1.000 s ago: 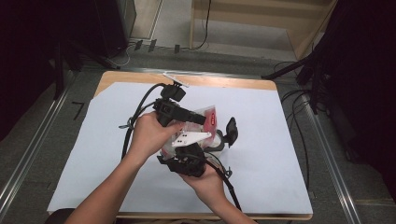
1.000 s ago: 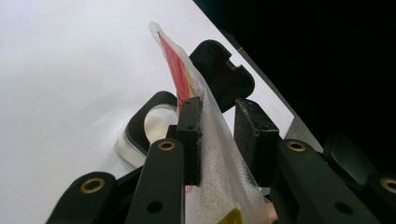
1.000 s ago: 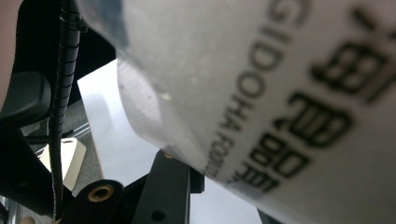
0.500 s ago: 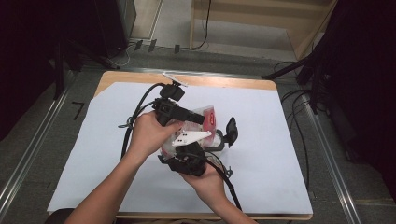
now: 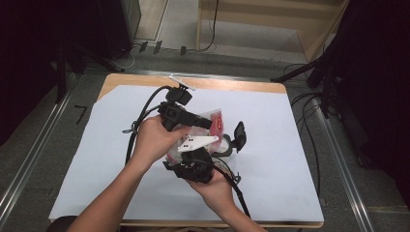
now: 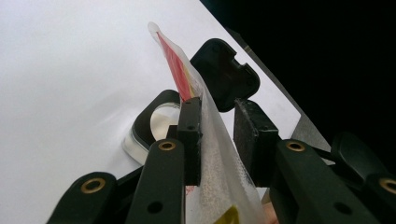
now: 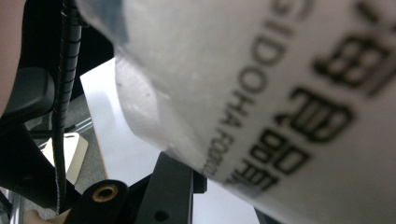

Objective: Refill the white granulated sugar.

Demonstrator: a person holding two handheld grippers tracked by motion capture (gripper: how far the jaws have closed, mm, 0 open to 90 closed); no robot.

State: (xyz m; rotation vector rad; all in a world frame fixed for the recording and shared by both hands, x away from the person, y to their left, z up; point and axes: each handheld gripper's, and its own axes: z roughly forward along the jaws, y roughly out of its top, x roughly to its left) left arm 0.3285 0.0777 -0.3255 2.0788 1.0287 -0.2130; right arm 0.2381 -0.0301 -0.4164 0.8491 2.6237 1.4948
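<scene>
Right gripper view: bag's (image 7: 299, 93) black print

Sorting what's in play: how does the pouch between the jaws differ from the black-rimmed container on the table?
The pouch is soft, clear plastic with a red label; the container is rigid and black-rimmed. The pouch is held up off the table; the container rests on it, its lid open.

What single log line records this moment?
left gripper: shut on pouch | right gripper: shut on pouch | pouch: held above table | container: open, lid beside it
</scene>
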